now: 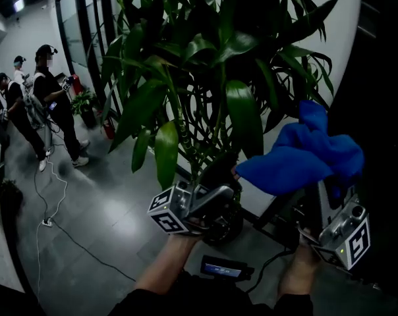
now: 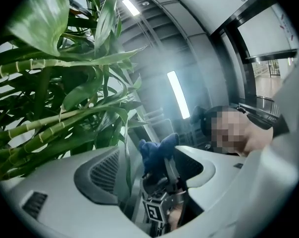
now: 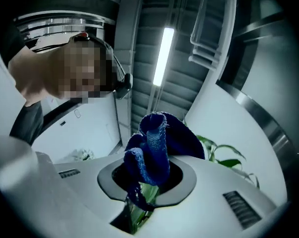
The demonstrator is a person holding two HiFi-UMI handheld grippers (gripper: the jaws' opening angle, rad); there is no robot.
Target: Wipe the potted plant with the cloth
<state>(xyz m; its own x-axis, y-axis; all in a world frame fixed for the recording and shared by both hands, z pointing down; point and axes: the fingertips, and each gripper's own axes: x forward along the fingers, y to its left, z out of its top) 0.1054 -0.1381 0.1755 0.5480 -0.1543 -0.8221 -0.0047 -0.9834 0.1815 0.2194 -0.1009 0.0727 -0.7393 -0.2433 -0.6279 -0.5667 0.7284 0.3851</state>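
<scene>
The potted plant (image 1: 205,64) fills the middle of the head view with broad green leaves on banded stalks (image 2: 45,133). My right gripper (image 1: 312,191) is at the lower right, shut on a bunched blue cloth (image 1: 304,157) held up beside the plant's right-hand leaves. In the right gripper view the cloth (image 3: 152,152) bulges up between the jaws, and a green leaf (image 3: 139,209) lies just under it. My left gripper (image 1: 220,184) points up at the lower stalks with its jaws wide apart. A thin leaf blade (image 2: 127,157) runs between them untouched.
Several people (image 1: 54,101) stand at the far left beside a small potted plant (image 1: 87,104). Cables (image 1: 54,203) trail over the grey floor. The plant's dark pot (image 1: 222,228) sits by a white wall. A dark panel (image 1: 383,110) closes the right side.
</scene>
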